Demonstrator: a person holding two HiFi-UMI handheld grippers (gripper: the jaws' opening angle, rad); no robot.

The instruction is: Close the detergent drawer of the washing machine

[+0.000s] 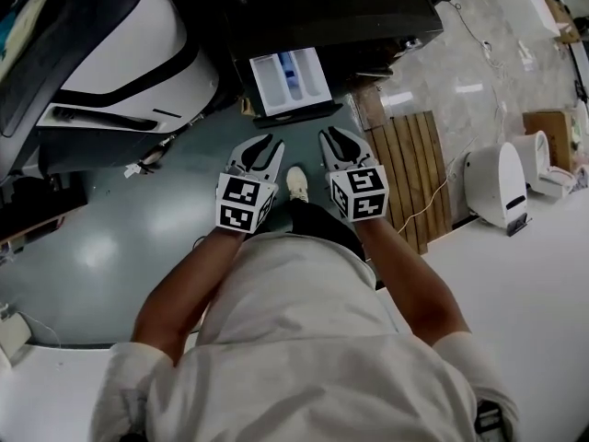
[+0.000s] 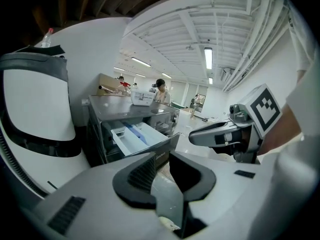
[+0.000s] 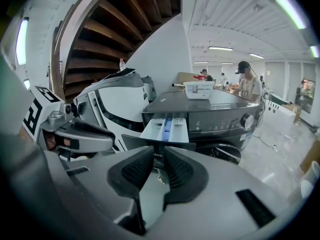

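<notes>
Detergent drawer (image 1: 291,81) jutting from washing machine (image 1: 276,12), left gripper (image 1: 264,147), right gripper (image 1: 338,142) abreast before it

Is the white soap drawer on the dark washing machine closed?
No, the white plastic detergent drawer sticks out from the dark grey washing machine, its compartments showing.

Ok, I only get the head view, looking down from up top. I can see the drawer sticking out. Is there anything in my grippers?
Observer: No. The left gripper view shows the left gripper with its jaws apart and nothing between them.
Operator: And the other one?
Observer: Its own view shows the right gripper open and empty too. The detergent drawer sits just beyond its jaws, not touching them.
Operator: What's on the front that I can't see from up here?
Observer: A round dial at the right end of the washing machine's front.
</notes>
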